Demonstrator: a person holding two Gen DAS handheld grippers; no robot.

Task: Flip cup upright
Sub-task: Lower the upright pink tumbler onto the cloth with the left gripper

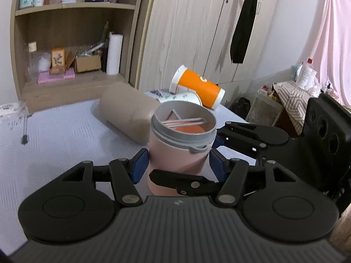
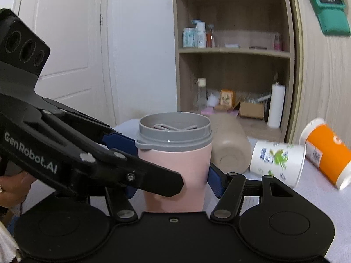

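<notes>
Both grippers crowd the same pink cup [image 1: 178,153], which stands upright on the pale quilted table [image 1: 54,135] with its grey rim up and a metal bar lying across the open mouth. Seen from the left wrist, the left gripper [image 1: 178,163] has its blue pads [image 1: 139,166] on either flank of the cup; the left pad sits against the wall, the right one looks just clear of it, so I cannot tell whether this gripper is clenched or merely close. The right gripper [image 1: 214,142] reaches in from the right at the cup's far side, one black finger crossing low in front of the cup — it blocks the view of the base. From the right wrist, the right gripper [image 2: 173,175] straddles the cup [image 2: 175,166] with its blue pads [image 2: 214,179] pressed to the pink wall on both sides, clamped on it, while the left gripper's [image 2: 118,151] black linkage slants across the left foreground and hides that pad. Behind the cup lie three toppled things: a beige cylinder [image 1: 127,111] just beyond it, a white paper cup [image 2: 278,163] with green print, and an orange cup [image 2: 326,151] touching that one. A wooden shelf unit [image 1: 72,37] stands at the back.
</notes>
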